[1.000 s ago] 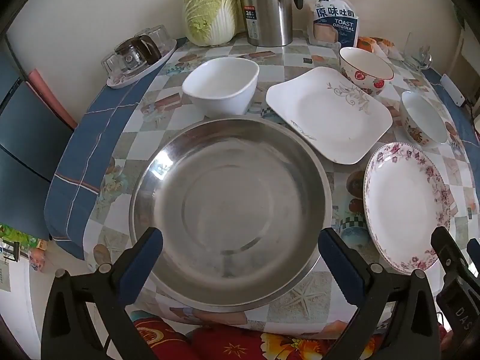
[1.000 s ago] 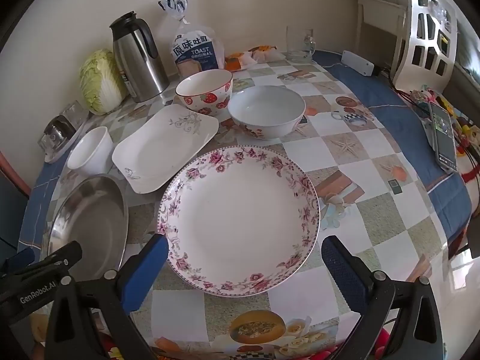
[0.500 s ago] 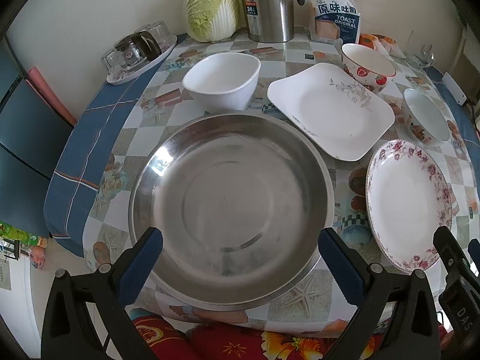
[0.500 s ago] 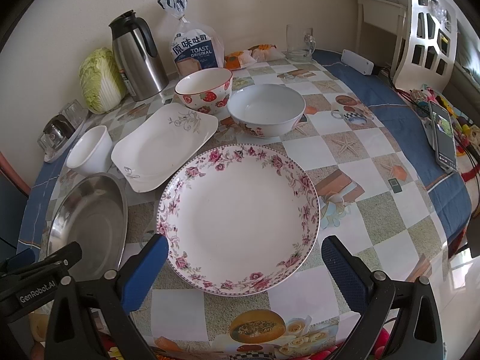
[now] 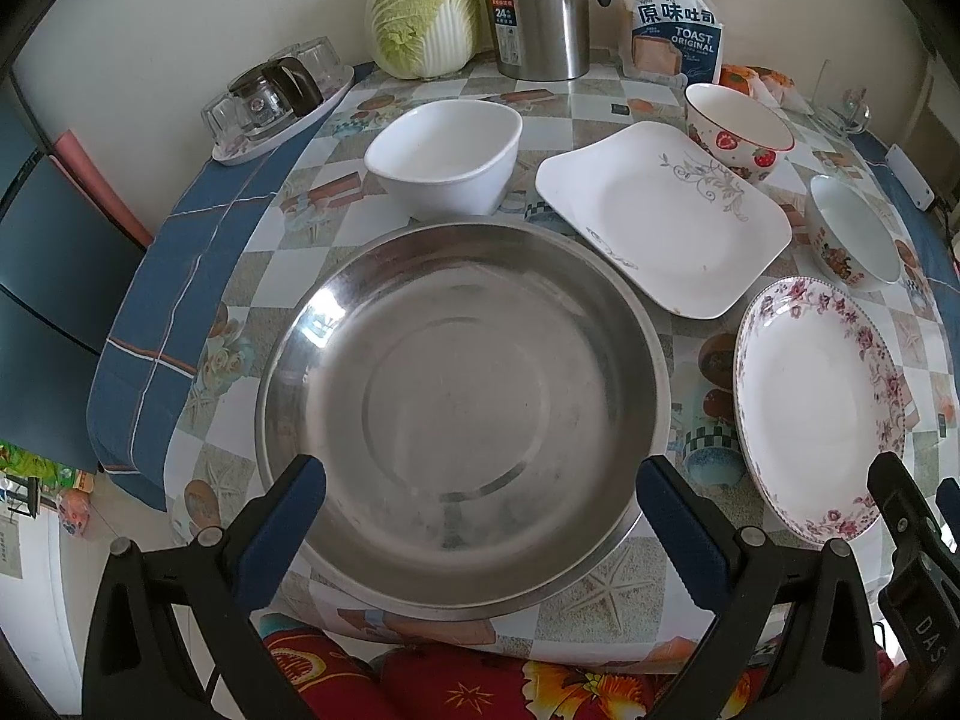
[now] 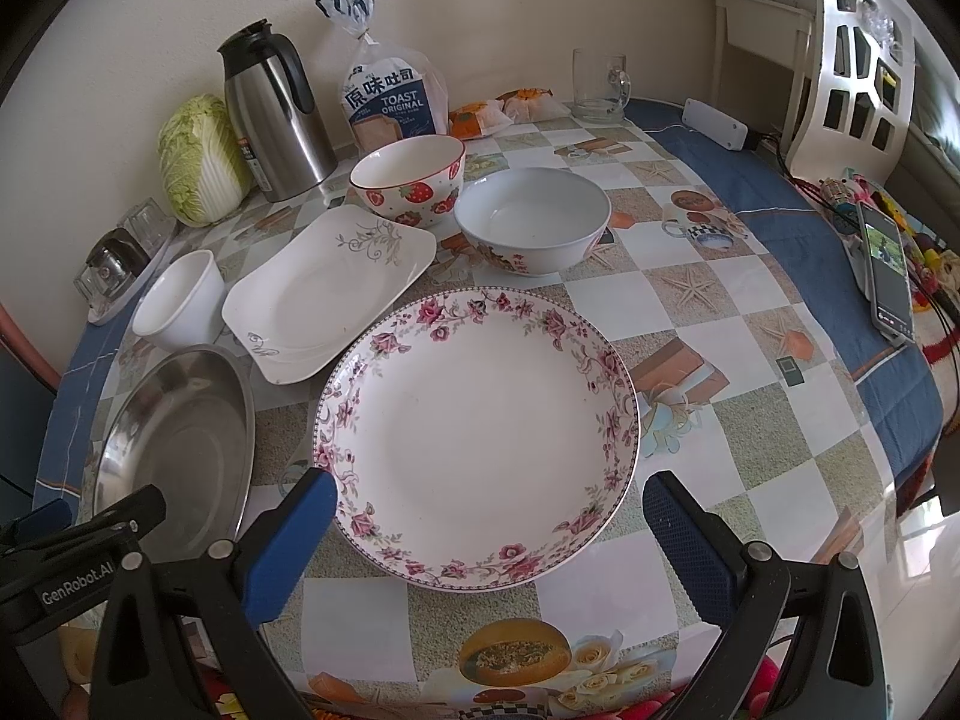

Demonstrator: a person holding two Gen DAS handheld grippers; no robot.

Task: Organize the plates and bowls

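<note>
A big steel basin sits at the table's near left edge, and my left gripper hangs open over its near rim, holding nothing. Right of it lies a round floral plate, with my right gripper open above its near rim, also holding nothing. Behind them stand a white square plate, a plain white bowl, a strawberry bowl and a white bowl.
Along the wall stand a cabbage, a steel thermos jug, a toast bag and a glass mug. A tray of glasses sits far left. A phone lies at the right edge.
Both grippers have drifted slightly; the dishes sit a little lower in the left wrist view. Nothing on the table has moved and both grippers stay open.
</note>
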